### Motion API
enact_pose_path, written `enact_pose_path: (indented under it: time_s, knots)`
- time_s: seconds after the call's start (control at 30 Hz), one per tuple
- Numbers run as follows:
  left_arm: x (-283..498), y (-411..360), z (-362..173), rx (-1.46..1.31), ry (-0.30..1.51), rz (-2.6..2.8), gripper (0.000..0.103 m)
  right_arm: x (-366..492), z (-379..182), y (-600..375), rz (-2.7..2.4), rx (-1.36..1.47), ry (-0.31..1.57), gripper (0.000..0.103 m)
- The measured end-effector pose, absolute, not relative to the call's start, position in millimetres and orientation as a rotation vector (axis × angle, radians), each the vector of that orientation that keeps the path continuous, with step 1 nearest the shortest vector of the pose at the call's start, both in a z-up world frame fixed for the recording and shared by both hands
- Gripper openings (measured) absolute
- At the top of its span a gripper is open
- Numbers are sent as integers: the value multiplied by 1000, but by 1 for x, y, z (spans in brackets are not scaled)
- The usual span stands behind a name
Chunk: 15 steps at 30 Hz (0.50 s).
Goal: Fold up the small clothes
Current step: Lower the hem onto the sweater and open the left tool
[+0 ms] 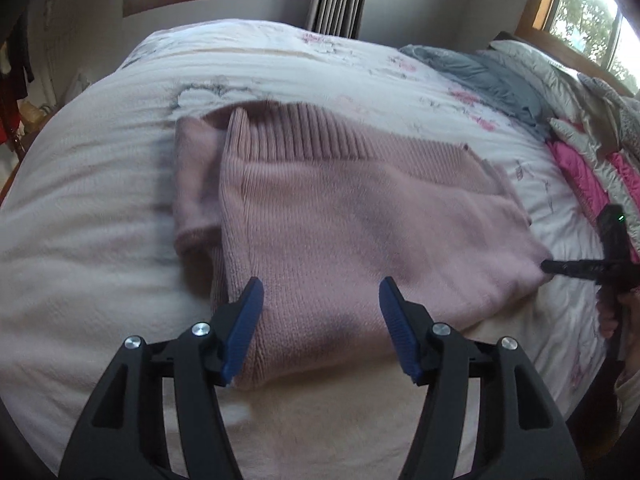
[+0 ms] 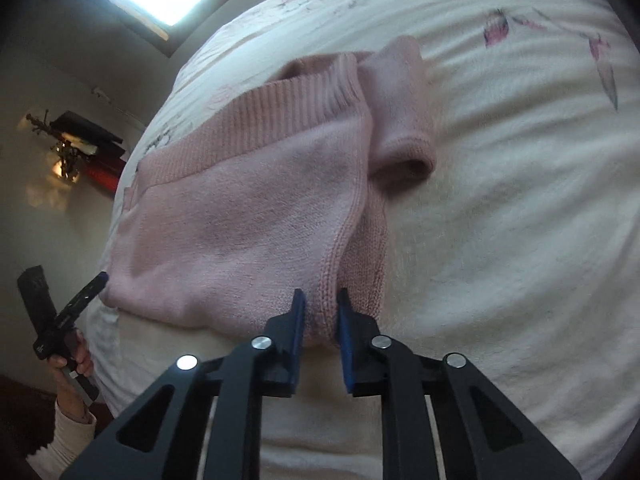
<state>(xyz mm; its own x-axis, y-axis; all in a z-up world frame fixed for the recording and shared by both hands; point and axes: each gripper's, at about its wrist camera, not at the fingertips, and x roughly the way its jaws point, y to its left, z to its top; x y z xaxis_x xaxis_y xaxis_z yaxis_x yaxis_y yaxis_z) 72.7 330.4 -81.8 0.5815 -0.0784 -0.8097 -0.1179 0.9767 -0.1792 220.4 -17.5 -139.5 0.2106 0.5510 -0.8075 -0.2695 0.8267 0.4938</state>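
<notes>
- Left wrist view: the left gripper hovers with jaws spread wide over the near edge of one pink sweater, gripping nothing.
- The sweater lies folded in the middle of the bed.
- At the sweater's right corner, the right gripper is partly cut off.
- Right wrist view: the right gripper has jaws nearly closed, pinching the sweater's folded edge.
- At the sweater's left corner, the left gripper is held by a hand; its jaws are hard to make out here.
</notes>
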Motion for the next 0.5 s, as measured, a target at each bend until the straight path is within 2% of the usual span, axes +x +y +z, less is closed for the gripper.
enact_pose_path:
  time_s: [0.17,0.5]
  knots:
    - [72,341,-99,-243,993,43,60,217,-126,-15,555,184,1229,11]
    - [73,344,-109,-249,998,45,60,220,-178,-21,499,232,1305,10]
